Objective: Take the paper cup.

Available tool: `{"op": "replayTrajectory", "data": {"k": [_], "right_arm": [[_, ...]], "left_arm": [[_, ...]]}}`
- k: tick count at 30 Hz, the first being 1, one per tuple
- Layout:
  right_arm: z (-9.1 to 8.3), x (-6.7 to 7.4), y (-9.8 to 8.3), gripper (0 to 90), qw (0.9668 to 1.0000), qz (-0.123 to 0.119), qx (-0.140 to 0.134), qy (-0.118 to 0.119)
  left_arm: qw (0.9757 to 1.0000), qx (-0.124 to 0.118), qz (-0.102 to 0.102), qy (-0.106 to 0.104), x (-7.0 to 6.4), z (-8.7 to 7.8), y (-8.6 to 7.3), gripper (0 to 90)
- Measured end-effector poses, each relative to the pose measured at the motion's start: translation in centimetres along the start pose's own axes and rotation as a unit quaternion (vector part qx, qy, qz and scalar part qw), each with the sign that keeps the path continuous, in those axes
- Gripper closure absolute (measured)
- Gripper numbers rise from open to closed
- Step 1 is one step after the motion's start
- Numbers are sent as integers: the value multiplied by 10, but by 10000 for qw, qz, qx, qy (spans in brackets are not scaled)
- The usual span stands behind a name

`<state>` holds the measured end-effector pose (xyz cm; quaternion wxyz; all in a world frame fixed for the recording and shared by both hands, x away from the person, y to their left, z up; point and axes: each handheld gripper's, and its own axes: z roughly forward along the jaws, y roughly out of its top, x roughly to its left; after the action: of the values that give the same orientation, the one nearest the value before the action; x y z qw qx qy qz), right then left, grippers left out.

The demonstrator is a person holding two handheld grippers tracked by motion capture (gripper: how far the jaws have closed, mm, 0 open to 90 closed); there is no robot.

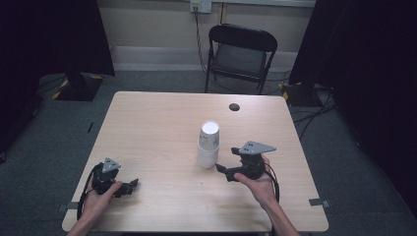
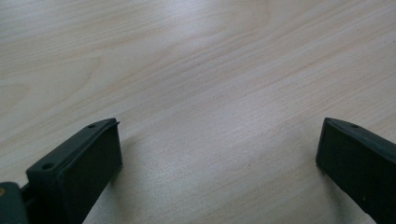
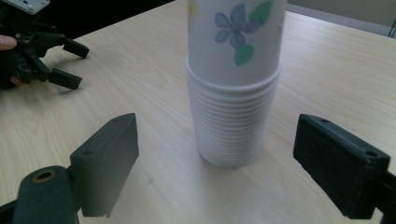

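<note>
Black and square-padded, the right claw (image 3: pixel 217 158) stands wide apart, nothing pressed between its pads, with the stack of paper cups (image 3: pixel 233 88) just ahead of it and centred in the gap. Seen from above, the right claw (image 1: pixel 222 168) sits low beside the foot of the stack (image 1: pixel 208 145), close to it but apart, gripped in the person's right hand (image 1: pixel 255 183). The cups are nested upside down, white, with ribbed rims piled one upon another near the base; the top cup carries a printed flower in blue with green leaves. No brand, label or writing can be read on the cups.

Across the pale wood bench (image 1: pixel 147 128), well apart from the stack, the left claw (image 1: pixel 132 185) rests near the front edge in the person's left hand (image 1: pixel 101 196). Its jaws are likewise spread wide over bare wood grain, holding nothing.

Farther out, a small dark round hole (image 1: pixel 234 106) marks the bench top towards its far edge. Beyond the bench stands a black folding chair (image 1: pixel 239 54) on grey carpet, below a wall socket (image 1: pixel 200 6) from which a cable hangs.
</note>
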<state>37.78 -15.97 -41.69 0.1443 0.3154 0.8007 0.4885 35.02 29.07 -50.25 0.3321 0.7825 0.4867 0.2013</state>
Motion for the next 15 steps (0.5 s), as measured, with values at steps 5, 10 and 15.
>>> {"op": "replayTrajectory", "data": {"k": [5, 10, 15], "right_arm": [[6, -3, 14, 139, 9999, -125, -79, 29], [11, -1, 26, 136, 9996, -31, -286, 55], [24, 1, 34, 136, 9995, -86, -310, 1]], "left_arm": [[10000, -2, -2, 0, 0, 0, 0, 0], [10000, -2, -6, -2, 0, 0, 0, 0], [10000, -2, -1, 1, 0, 0, 0, 0]]}}
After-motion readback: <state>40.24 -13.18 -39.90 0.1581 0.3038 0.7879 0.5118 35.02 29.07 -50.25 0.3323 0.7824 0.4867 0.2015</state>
